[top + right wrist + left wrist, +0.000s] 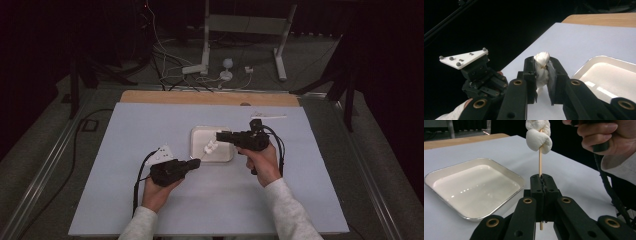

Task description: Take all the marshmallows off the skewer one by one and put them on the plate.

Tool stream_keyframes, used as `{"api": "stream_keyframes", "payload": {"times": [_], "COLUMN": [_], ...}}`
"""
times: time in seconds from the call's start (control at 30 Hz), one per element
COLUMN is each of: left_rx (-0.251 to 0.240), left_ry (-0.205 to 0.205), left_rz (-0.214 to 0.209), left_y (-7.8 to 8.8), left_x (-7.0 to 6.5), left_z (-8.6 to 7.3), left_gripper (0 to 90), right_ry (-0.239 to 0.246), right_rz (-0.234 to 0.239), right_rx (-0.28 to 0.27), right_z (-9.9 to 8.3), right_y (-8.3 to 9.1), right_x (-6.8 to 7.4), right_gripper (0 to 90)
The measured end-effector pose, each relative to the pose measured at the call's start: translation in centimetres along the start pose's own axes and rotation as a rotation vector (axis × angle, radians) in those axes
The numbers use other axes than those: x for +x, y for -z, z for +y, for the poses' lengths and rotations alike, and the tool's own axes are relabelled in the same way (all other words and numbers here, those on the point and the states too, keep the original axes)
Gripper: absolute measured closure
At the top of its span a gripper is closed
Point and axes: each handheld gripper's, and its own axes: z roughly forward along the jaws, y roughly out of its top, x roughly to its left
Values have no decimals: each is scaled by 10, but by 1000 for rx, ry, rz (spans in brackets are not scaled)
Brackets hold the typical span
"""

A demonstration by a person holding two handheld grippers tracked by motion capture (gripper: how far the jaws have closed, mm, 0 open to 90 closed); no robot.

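My left gripper [542,178] is shut on a thin wooden skewer [540,161] that stands up from its jaws. White marshmallows [539,136] are threaded on the skewer's upper end. My right gripper [542,62] is shut on the top marshmallow [542,66], squeezing it between its pads. In the high view the left gripper [195,162] sits at the near left corner of a white tray [200,136]. The right gripper [220,135] reaches over the tray from the right, and the marshmallows [210,147] hang above it. The tray [474,190] holds nothing.
A light sheet [210,200] covers the table, with a wooden strip [200,97] along its far edge. A small white item [267,116] lies at the far right of the sheet. Table legs and cables [210,65] stand on the floor beyond.
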Motion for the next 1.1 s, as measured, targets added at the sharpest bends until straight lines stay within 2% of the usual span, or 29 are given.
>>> {"api": "stream_keyframes", "payload": {"times": [0.13, 0.2, 0.23, 0.27, 0.37, 0.5, 0.73, 0.9, 0.93, 1.1], "left_rx": [31, 76, 70, 56, 15, 10, -9, -23, -27, -37], "left_ry": [-14, -19, 4, 22, 41, 42, 61, 72, 75, 82], "left_rz": [17, 53, 49, 49, 46, 50, 44, 46, 46, 47], "left_y": [0, 0, 2, 3, 6, 5, 5, 8, 8, 9], "left_x": [1, 3, 5, 7, 9, 7, 8, 8, 9, 9], "left_z": [-1, -6, -8, -9, -6, -5, -5, -5, -5, -4], "left_gripper": [900, 900, 900, 900, 900, 900, 900, 900, 900, 900], "right_ry": [2, -19, -36, -32, 20, 43, 48, 65, 71, 64], "right_rz": [-19, -27, -22, -33, -78, -105, -131, -166, -182, -216], "right_rx": [-31, -105, -152, -177, -155, -122, -78, -52, -34, 0], "right_z": [-1, 2, 5, 9, 17, 17, 9, 4, 0, -8], "right_y": [3, 11, 20, 28, 43, 44, 29, 19, 12, -2], "right_x": [2, 0, -2, -3, 0, 0, -6, -9, -10, -17], "right_gripper": [793, 799, 800, 800, 794, 787, 778, 767, 765, 763]}}
